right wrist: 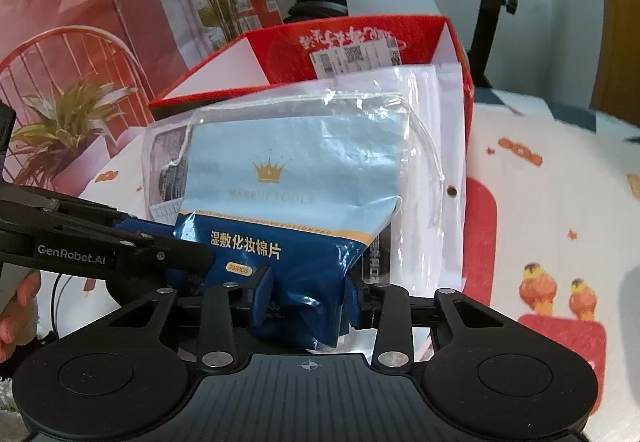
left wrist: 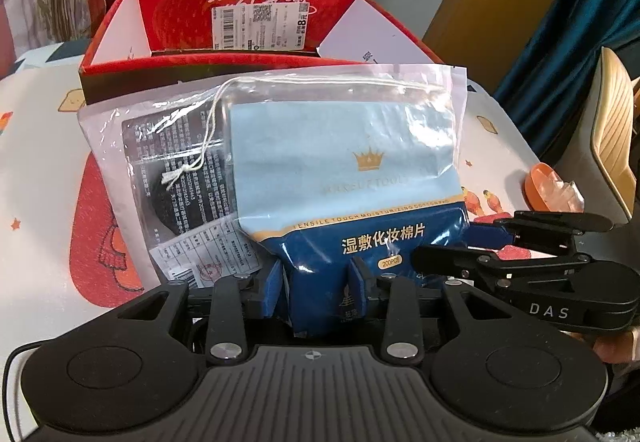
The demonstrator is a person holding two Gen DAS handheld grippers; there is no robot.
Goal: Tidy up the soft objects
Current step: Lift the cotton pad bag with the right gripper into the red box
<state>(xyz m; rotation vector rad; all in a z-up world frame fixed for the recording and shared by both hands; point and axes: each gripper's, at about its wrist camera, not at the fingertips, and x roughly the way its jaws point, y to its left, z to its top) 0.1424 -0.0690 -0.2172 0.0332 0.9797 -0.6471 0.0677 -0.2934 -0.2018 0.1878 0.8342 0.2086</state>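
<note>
Cotton-pad pouch (left wrist: 360,209), blue with a gold crown, stands tilted at centre, its dark lower end bunched between both tools. Left gripper (left wrist: 318,282) has its blue pads pressed on the pouch's bottom, jaws narrowed around the crumpled plastic. Right gripper (right wrist: 310,300) pinches the same lower end from the other side, jaws likewise narrow, the film creased between them. A white drawstring (left wrist: 200,145) dangles from the pouch's clear top. Just behind it leans a clear flat packet (left wrist: 176,177) with a dark printed label, touching the pouch. Behind both sits an open red box (left wrist: 248,13) carrying a barcode sticker. All of it rests on the bench (left wrist: 40,161), covered in a white cloth with red cartoon prints.
</note>
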